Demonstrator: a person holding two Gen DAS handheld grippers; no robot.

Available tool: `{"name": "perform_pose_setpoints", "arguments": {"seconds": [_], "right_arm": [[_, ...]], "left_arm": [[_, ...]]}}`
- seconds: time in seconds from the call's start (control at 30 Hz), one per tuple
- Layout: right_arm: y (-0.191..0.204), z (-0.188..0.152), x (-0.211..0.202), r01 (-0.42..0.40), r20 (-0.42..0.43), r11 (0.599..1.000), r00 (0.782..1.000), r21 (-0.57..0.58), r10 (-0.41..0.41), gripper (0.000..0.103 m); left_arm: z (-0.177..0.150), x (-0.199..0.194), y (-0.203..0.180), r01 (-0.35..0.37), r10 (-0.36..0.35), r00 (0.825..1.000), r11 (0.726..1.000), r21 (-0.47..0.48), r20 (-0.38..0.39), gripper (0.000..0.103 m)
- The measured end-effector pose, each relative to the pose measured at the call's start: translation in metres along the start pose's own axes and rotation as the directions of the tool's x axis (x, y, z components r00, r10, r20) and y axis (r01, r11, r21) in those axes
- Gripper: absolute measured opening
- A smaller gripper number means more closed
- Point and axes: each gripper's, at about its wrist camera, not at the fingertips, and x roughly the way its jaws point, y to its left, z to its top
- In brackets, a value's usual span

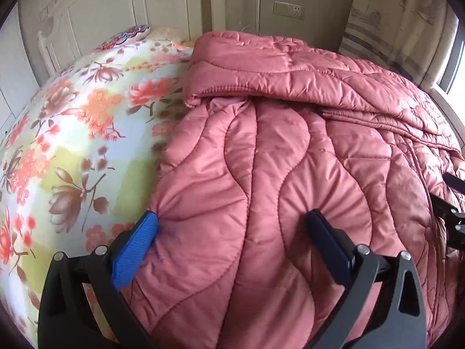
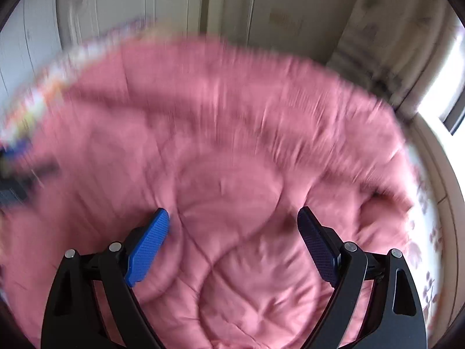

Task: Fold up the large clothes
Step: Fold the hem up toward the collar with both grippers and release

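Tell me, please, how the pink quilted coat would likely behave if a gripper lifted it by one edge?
The pink quilted coat would probably droop, since it already lies in soft folds. Its puffy padding suggests it is light but bulky. The sheen hints it may slip.

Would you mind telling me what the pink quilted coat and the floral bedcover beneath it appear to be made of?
The pink quilted coat looks like a padded synthetic shell, perhaps nylon or polyester: it has a soft sheen, puffy panels and wavy stitch lines. The floral bedcover looks like matte printed woven cloth, possibly cotton; no shine shows, though the weave is too fine to confirm.
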Motion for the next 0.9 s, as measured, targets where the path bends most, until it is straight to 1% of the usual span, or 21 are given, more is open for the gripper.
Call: {"name": "perform_pose_setpoints", "arguments": {"seconds": [0.03,0.07,0.1,0.17,0.2,0.27,0.3,0.37,0.47,0.5,0.53,0.57,0.63,0.67,0.73,0.77,0.8,0.83,0.87,0.9], "right_arm": [[-0.003,0.001,0.0,-0.012,-0.024,1.0,1.0,0.021,0.012,0.086],[-0.006,0.003,-0.003,-0.005,-0.032,0.999,0.999,0.047,0.007,0.086],[-0.007,0.005,-0.007,0.002,-0.027,0.998,1.0,0.057,-0.001,0.086],[-0.006,0.009,-0.021,-0.017,0.031,0.999,0.999,0.043,0.015,0.086],[-0.006,0.015,-0.029,-0.018,0.073,0.999,0.997,0.026,0.016,0.086],[-0.011,0.031,-0.038,0.026,0.13,1.0,0.991,0.016,-0.028,0.086],[-0.016,0.038,-0.039,0.042,0.145,0.999,0.988,0.026,-0.046,0.086],[-0.026,0.054,-0.036,0.051,0.16,0.996,0.985,0.072,-0.062,0.086],[-0.052,0.073,-0.006,0.099,0.076,0.982,0.991,0.162,-0.113,0.086],[-0.063,0.076,0.013,0.123,0.016,0.975,0.992,0.186,-0.128,0.086],[-0.071,0.075,0.029,0.126,-0.031,0.972,0.992,0.196,-0.122,0.086],[-0.076,0.071,0.037,0.095,-0.031,0.974,0.995,0.206,-0.09,0.087],[-0.08,0.065,0.034,0.064,0.018,0.973,0.997,0.221,-0.07,0.087],[-0.079,0.061,0.031,0.059,0.02,0.972,0.998,0.227,-0.066,0.086],[-0.077,0.054,0.013,0.055,0.0,0.967,0.998,0.25,-0.057,0.086],[-0.074,0.048,-0.001,0.031,0.011,0.964,0.999,0.263,-0.036,0.086],[-0.069,0.039,-0.021,-0.013,0.044,0.963,0.999,0.27,0.002,0.086],[-0.063,0.03,-0.035,-0.037,0.068,0.965,0.997,0.259,0.02,0.086],[-0.055,0.021,-0.046,-0.043,0.08,0.972,0.997,0.232,0.025,0.086],[-0.043,0.01,-0.054,-0.037,0.071,0.983,0.997,0.181,0.024,0.086]], "left_arm": [[0.0,-0.002,-0.003,-0.014,0.014,1.0,1.0,0.011,0.006,0.101],[0.001,-0.007,-0.008,-0.036,0.036,0.999,0.999,0.036,0.018,0.101],[0.002,-0.012,-0.013,-0.04,0.039,0.999,0.998,0.054,0.028,0.101],[0.013,-0.023,-0.024,-0.016,0.011,0.998,0.997,0.08,0.058,0.101],[0.021,-0.027,-0.031,-0.012,0.005,0.997,0.996,0.093,0.078,0.101],[0.034,-0.032,-0.043,-0.031,0.017,0.993,0.993,0.117,0.116,0.101],[0.037,-0.03,-0.048,-0.036,0.021,0.993,0.991,0.126,0.12,0.101],[0.041,-0.015,-0.06,-0.037,0.025,0.996,0.989,0.144,0.086,0.101],[0.029,0.016,-0.069,-0.04,0.034,0.999,0.983,0.177,0.036,0.101],[0.028,0.016,-0.067,-0.025,0.017,0.999,0.987,0.16,0.05,0.101],[0.028,0.015,-0.064,-0.004,-0.002,0.999,0.99,0.144,0.042,0.101],[0.026,0.018,-0.059,0.006,-0.011,0.999,0.992,0.127,0.036,0.101],[0.025,0.023,-0.05,0.042,-0.044,0.999,0.995,0.096,0.018,0.101],[0.025,0.024,-0.047,0.055,-0.056,0.998,0.995,0.083,0.016,0.101],[0.024,0.024,-0.046,0.056,-0.057,0.998,0.995,0.08,0.015,0.101],[0.024,0.024,-0.047,0.049,-0.051,0.999,0.995,0.085,0.017,0.101],[0.023,0.024,-0.048,0.044,-0.046,0.999,0.995,0.088,0.02,0.101],[0.023,0.023,-0.048,0.042,-0.044,0.999,0.995,0.089,0.021,0.101],[0.022,0.022,-0.049,0.042,-0.044,0.999,0.995,0.088,0.021,0.101],[0.021,0.022,-0.049,0.044,-0.046,0.999,0.995,0.087,0.02,0.101]]}}
